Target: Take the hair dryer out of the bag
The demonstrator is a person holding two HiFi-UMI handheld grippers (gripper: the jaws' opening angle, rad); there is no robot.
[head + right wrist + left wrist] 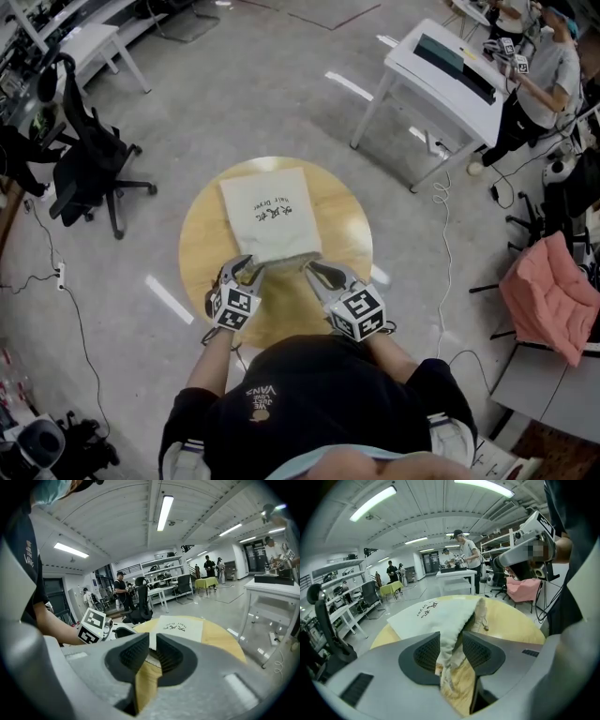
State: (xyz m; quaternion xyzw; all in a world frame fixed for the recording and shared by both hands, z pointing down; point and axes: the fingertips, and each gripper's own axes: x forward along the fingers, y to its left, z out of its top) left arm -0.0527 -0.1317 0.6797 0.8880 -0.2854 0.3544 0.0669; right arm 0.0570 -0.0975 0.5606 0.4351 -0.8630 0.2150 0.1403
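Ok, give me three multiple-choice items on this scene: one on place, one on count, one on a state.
1. The bag lies on: A the round table; B a chair; C the floor.
2. Grippers at the bag's near edge: A none; B one; C two.
3. Fingers of the left gripper: A apart, bag cloth between; B shut, empty; C out of view.
Key: 1A, it rests on the wood top; 2C, the right gripper joins the left there; 3A, cloth shows in the gap.
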